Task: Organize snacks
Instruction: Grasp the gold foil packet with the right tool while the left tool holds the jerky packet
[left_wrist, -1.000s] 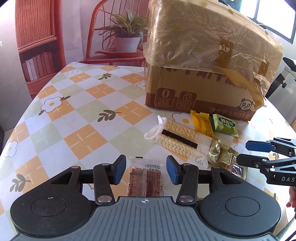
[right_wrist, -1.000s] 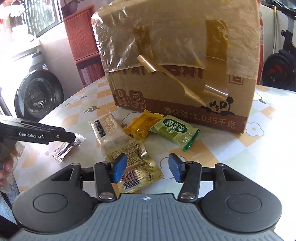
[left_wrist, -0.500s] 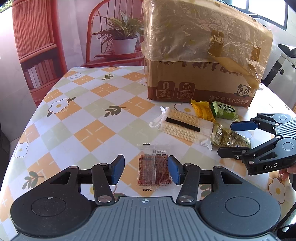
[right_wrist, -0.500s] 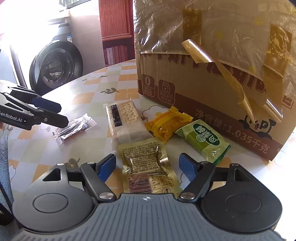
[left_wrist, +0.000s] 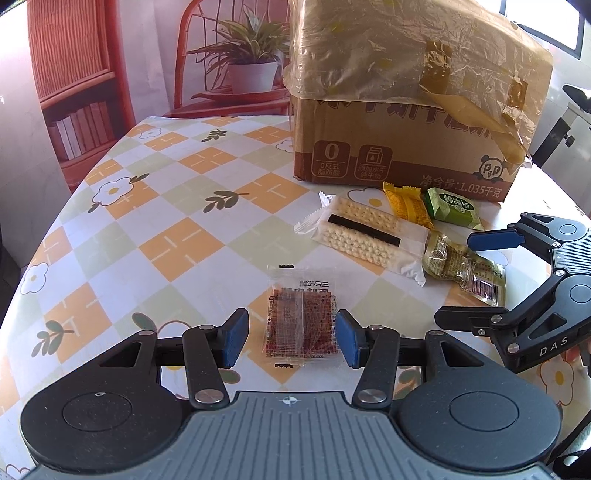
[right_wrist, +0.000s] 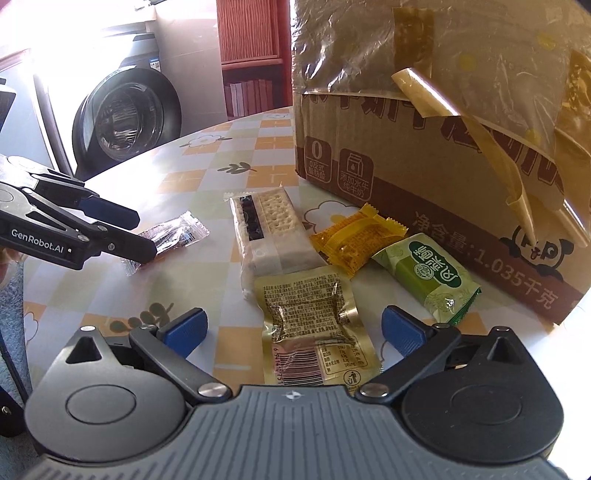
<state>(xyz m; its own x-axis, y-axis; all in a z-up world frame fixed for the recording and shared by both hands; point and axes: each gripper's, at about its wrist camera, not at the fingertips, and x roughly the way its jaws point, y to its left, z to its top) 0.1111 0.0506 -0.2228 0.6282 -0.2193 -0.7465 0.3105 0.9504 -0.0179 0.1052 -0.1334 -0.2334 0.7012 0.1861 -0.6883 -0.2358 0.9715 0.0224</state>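
- Left gripper (left_wrist: 291, 341): mine, jaws partly apart and straddling the clear packet of red-brown snack (left_wrist: 301, 325). The right blue pad looks to be at the wrapper's edge and the left pad stands just clear, so nothing is gripped. The packet lies flat on the table.
- Right gripper (right_wrist: 293, 330): mine, jaws opening wide. The gold vacuum-sealed packet (right_wrist: 314, 325) lies flat between them with neither pad touching it.
- Cracker pack (right_wrist: 267, 230): clear wrapper with a dark stripe, lying flat just beyond the gold packet, its near end touching it.
- Yellow-orange packet (right_wrist: 354, 240): beside the cracker pack, close in front of the carton.
- Green packet (right_wrist: 432, 277): right of the yellow-orange one, its corner meeting it.
- Cardboard carton (right_wrist: 424, 155): upright at the back of the group, top draped in crinkled plastic with brown tape peeling.
- Table (left_wrist: 147, 206): covered in a cloth of orange and green checks with flowers.
- Beyond the table: potted plant (left_wrist: 251, 66), washing machine (right_wrist: 125, 114).
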